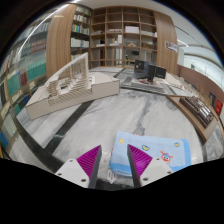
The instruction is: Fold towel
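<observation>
A light blue towel point(155, 153) with small coloured prints lies flat on the grey table point(110, 115), just ahead of the fingers and to their right. My gripper point(114, 152) is low over the table and open. The towel's near left edge reaches into the gap between the fingers, close to the right pad point(138, 160). Bare table shows between the towel and the left pad point(90, 160). I cannot tell whether the right finger touches the towel.
A white wooden rack-like model point(68, 82) stands on the table to the far left. A dark monitor point(145, 70) sits at the far end. Bookshelves point(120, 35) line the back wall. A low shelf point(200, 105) runs along the right.
</observation>
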